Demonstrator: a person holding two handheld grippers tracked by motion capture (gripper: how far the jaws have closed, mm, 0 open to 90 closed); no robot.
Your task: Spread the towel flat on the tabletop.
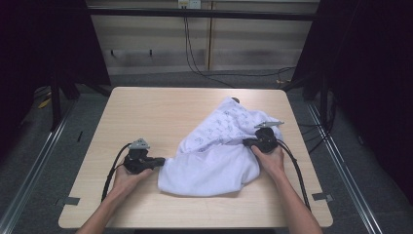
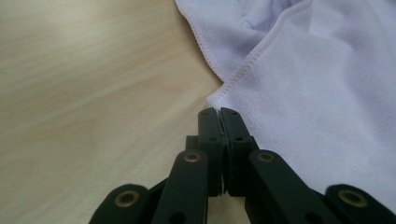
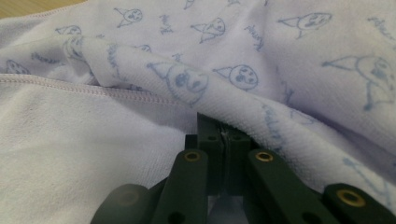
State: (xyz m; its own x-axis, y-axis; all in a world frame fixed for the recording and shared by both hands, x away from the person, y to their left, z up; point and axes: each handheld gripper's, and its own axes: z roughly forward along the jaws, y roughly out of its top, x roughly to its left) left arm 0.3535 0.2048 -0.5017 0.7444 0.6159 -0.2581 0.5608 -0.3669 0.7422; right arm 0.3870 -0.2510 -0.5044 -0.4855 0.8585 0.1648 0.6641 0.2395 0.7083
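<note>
High view: white cloth (image 1: 214, 156) lies crumpled on the right half of the table (image 1: 146, 112), plain side toward the person, blue-printed side running up toward the far right edge. Left gripper (image 1: 159, 162) sits at the cloth's left corner, tips touching the fabric. Right gripper (image 1: 247, 142) is at the right side of the heap, tips buried in a fold. Both hands low, near the tabletop. Looks like a fold or spread-out job, early stage: cloth is bunched, no neat fold, no flat layer. Judged done: both corners or edges taken. Left: pull it out flat, then fold.

Left gripper view: jaws pressed together, no gap between them. The stitched corner of the cloth (image 2: 219, 95) sits right at the tips; seems pinched on the very corner, though a thin bite. Plain white terry-like surface to the right, a second hemmed edge overlapping behind it, bare wood to the left.

Right gripper view: jaws closed tight, tips tucked under a rolled fold of the cloth (image 3: 187, 84), so grasping that fold. Print is small blue doodle faces with pointed hats plus scribbled words. Plain reverse side at the lower left, with a pinkish stitched hem crossing it. A sliver of table at the top left corner.

Cloth overall: soft, thick, limp, towel-type, hemmed edges, one side printed, one plain, heavily wrinkled and doubled over itself.
</note>
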